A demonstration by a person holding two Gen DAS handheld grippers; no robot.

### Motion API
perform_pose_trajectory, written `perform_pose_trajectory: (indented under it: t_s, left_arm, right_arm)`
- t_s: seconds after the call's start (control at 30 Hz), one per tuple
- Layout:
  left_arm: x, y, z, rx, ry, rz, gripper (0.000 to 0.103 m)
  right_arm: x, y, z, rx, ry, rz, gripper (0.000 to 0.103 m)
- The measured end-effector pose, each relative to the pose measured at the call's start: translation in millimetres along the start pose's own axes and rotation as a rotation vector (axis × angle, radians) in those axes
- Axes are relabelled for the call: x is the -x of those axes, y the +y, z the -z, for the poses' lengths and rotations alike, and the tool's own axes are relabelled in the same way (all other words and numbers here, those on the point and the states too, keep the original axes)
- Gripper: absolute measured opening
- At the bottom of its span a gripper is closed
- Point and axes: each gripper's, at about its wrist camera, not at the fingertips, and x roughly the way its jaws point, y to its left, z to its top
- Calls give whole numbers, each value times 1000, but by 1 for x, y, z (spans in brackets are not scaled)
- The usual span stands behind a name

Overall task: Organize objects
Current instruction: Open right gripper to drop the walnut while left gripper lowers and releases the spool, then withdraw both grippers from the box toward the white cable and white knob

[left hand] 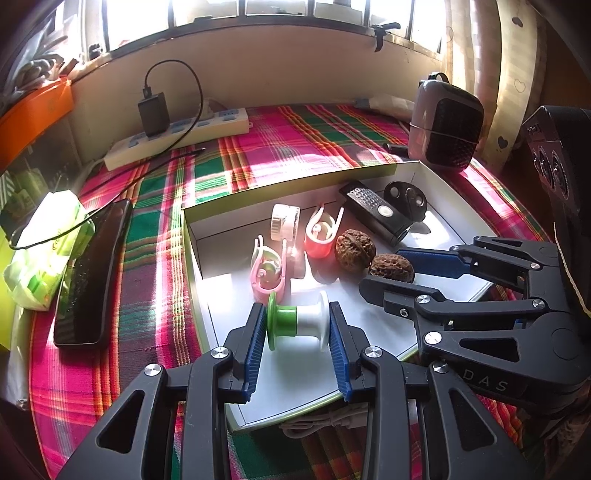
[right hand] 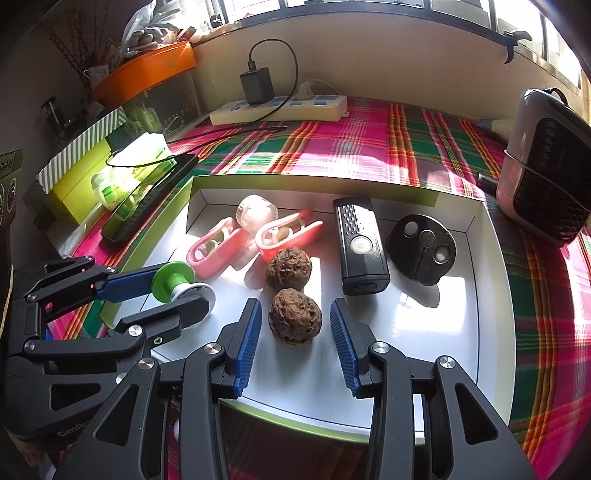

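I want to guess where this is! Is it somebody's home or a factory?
Most likely somebody's home. There is a plaid tablecloth under a window, a power strip with a charger plugged in, and a small heater. A white box holds little household bits such as walnuts.

Tray (right hand: 495, 258) floor bare at near right, in front of black lamp (right hand: 360, 245) and black disc (right hand: 421, 249). Far left crowded: pink clips (right hand: 216, 251), white cap (right hand: 256, 210), walnuts (right hand: 290, 271). Heater (right hand: 546, 166) blocks right flank; phone (left hand: 92, 273) lies along left wall.
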Motion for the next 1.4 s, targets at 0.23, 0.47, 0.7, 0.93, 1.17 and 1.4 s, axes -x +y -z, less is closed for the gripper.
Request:
perform_pose_trajectory:
  t_s: [0.23, 0.47, 0.7, 0.93, 1.17, 1.4]
  left_arm:
    - [2, 1, 1, 2, -2, -2, 31]
    - [7, 2, 2, 9, -14, -8, 32]
    - [11, 3, 5, 20, -22, -13, 33]
    - [20, 4, 7, 31, -42, -12, 34]
    - [34, 3, 10, 38, -74, -5, 35]
    - [51, 8, 20, 71, -103, -2, 35]
  right_arm:
    - [2, 0, 1, -6, -1, 9, 41]
    - [4, 1, 2, -11, -6, 16, 44]
    - [8, 4, 3, -16, -11, 22, 47]
    - [14, 5, 6, -24, -21, 27, 47]
    - [25, 9, 9, -29, -44, 30, 47]
    - [37, 15, 15, -23, -71, 37, 47]
